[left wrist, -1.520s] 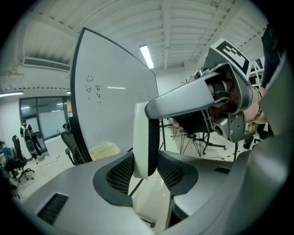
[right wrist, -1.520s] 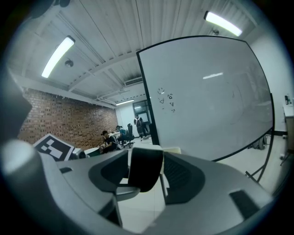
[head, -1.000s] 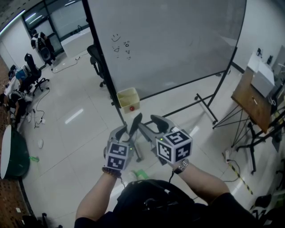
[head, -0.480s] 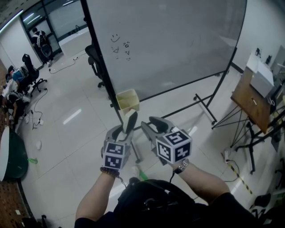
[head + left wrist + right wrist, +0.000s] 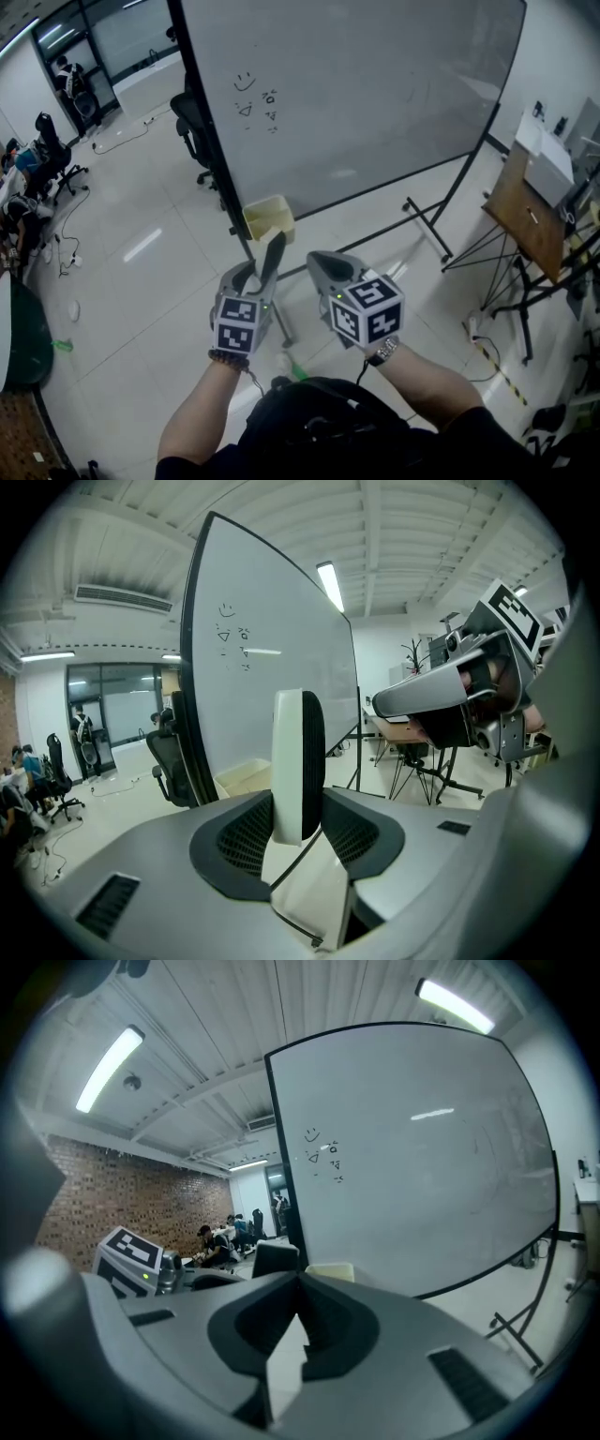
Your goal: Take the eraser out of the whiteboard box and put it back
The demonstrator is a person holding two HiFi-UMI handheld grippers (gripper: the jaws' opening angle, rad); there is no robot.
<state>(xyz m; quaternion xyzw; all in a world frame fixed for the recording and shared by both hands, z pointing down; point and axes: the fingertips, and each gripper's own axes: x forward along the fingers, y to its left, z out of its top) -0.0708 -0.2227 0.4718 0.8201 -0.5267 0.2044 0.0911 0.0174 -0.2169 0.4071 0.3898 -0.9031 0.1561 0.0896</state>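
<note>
The whiteboard box (image 5: 269, 217) is a pale yellow open bin hung at the lower left corner of the whiteboard (image 5: 356, 84). My left gripper (image 5: 266, 270) is shut on the eraser (image 5: 273, 255), a white block with black felt that stands upright between the pads (image 5: 298, 761). It hovers just short of the box (image 5: 246, 778), which the eraser partly covers in the head view. My right gripper (image 5: 317, 263) is beside it on the right, its jaws closing tip to tip (image 5: 298, 1283) with nothing between them. The box (image 5: 330, 1271) shows just past them.
The whiteboard's black frame (image 5: 208, 141) and wheeled feet (image 5: 427, 225) stand ahead on the tiled floor. An office chair (image 5: 192, 131) is behind the board's left edge. A wooden easel table (image 5: 525, 211) stands at the right. People and chairs are at the far left.
Both grippers have moved forward toward the box. The right gripper's jaws, wide apart a second ago, have come together. The eraser stays held in the left gripper.
</note>
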